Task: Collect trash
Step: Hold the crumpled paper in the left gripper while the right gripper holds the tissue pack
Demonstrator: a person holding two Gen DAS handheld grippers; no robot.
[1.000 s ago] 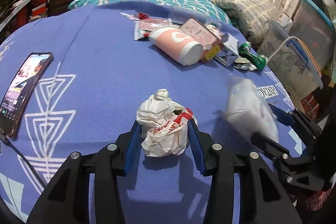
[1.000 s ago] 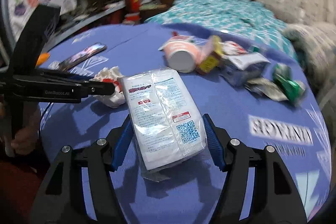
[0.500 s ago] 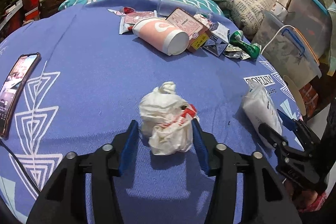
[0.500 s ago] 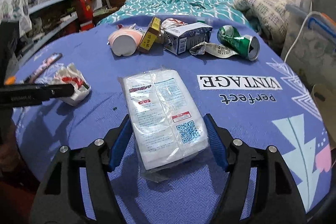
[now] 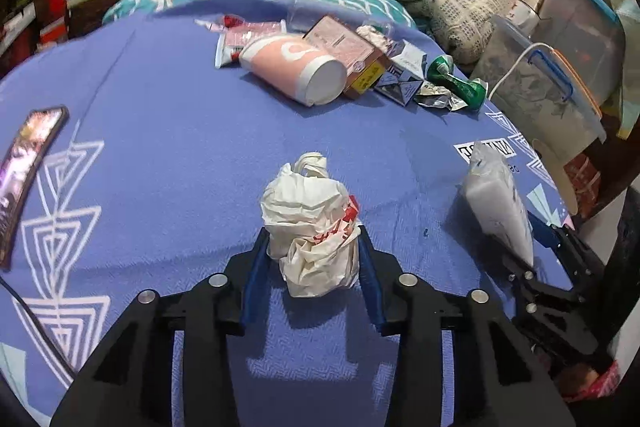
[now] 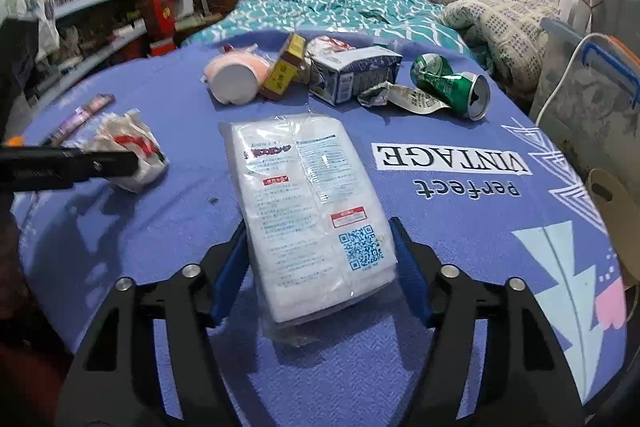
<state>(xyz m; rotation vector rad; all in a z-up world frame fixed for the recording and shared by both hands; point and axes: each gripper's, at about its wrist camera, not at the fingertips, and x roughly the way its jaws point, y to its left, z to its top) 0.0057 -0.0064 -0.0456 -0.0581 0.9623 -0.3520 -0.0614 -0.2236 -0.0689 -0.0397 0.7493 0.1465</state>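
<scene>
both grippers loaded, pile waiting

with a piece of trash in each gripper, the step in hand looks like the carry: two items are picked and need a place to go. no bin shows in either view, so the next move calls for finding one, or else setting both beside the pile at the far edge of the surface (image 6: 460,267).

the left gripper (image 5: 312,259) is closed partway round a crumpled wrapper (image 5: 310,215), white with red print; its blue pads press the wad's sides. whether the wad is clear of the cloth i cannot tell, though a shadow lies under it.

the right gripper (image 6: 320,267) is spread wider, pinching the near end of a flat white pack (image 6: 308,203) in clear film, which juts forward over the surface. the pack is soft and held by one end, so it may sag or slip if swung fast.

still to collect, judged from here: a pink cup (image 6: 234,81) on its side, a yellow box (image 6: 286,71), a carton (image 6: 354,75), a crushed green can (image 6: 452,85) and a foil scrap (image 6: 404,99). a phone (image 5: 28,167) lies apart at the left edge; not trash.
</scene>
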